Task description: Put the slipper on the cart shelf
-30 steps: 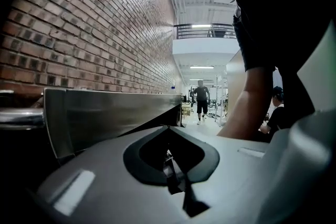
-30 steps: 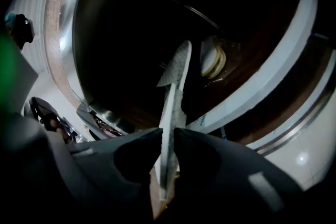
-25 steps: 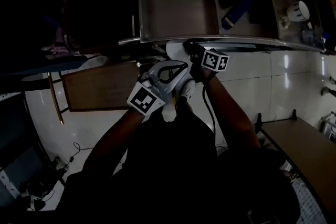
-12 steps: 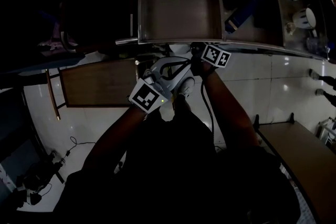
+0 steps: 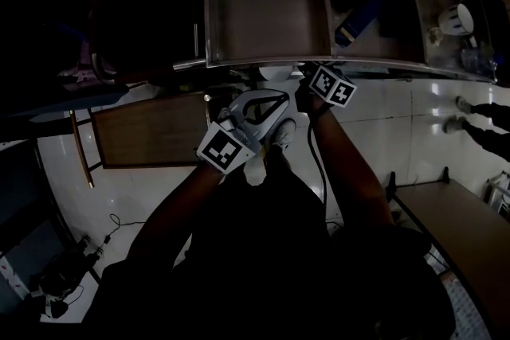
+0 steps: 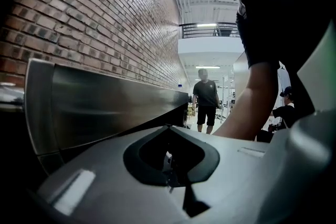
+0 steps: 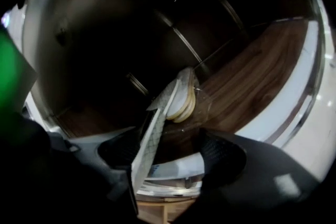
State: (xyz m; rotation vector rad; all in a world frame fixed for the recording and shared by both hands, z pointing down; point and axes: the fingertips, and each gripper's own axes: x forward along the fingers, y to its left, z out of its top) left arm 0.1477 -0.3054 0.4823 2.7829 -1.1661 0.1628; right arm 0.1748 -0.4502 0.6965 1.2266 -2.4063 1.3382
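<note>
my right gripper [image 7: 173,150] has just spread its jaws; the slipper [image 7: 156,131] stands on edge between them, long axis running away into the cart shelf [image 7: 252,76]. left gripper [image 6: 169,155] jaws together.

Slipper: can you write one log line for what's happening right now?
right gripper: jaws have just been opening | slipper: between the jaws, not pinched | cart shelf: wooden, behind slipper | step: release

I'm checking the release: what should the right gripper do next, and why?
Probably draw the right gripper straight back. Its jaws have just opened, and the slipper stands loose between them, apparently resting on the cart shelf.
</note>
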